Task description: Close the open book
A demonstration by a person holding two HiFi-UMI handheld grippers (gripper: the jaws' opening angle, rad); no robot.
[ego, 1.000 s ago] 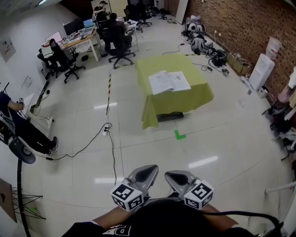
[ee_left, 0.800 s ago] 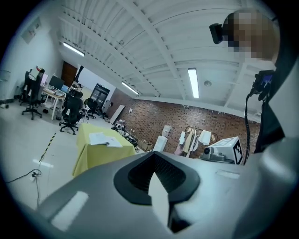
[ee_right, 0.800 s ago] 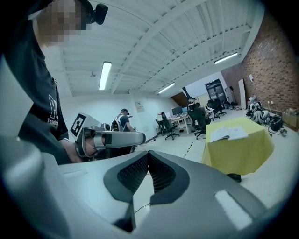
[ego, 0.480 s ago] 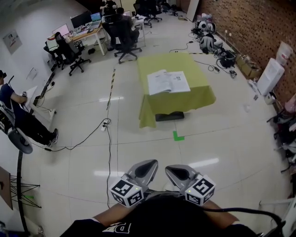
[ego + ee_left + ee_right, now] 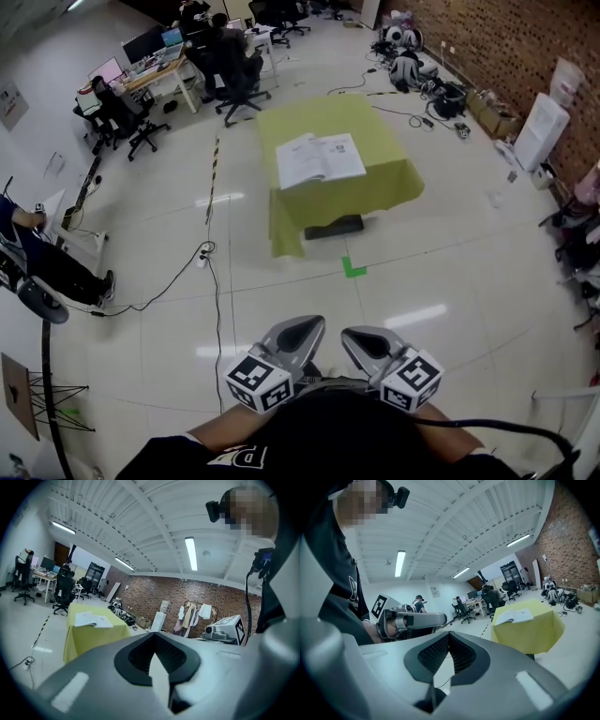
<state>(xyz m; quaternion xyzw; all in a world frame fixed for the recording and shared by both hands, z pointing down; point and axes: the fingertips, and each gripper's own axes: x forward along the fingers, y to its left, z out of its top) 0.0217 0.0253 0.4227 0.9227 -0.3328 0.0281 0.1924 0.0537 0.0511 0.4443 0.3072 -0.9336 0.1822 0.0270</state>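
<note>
Tablecloth (image 5: 375, 183): plain yellow-green. Book (image 5: 319, 159): white pages with grey print. Floor (image 5: 450, 262): pale glossy tile, with a bright green tape mark (image 5: 352, 268) and a black-and-yellow striped strip (image 5: 213, 173); wall (image 5: 506, 47): red-brown brick. Left gripper (image 5: 302, 330) and right gripper (image 5: 360, 337): grey, both carrying black-and-white square markers.

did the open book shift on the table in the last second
No. The open book keeps its spot near the front edge of the yellow-green tablecloth; only the head view's framing shifted.
</note>
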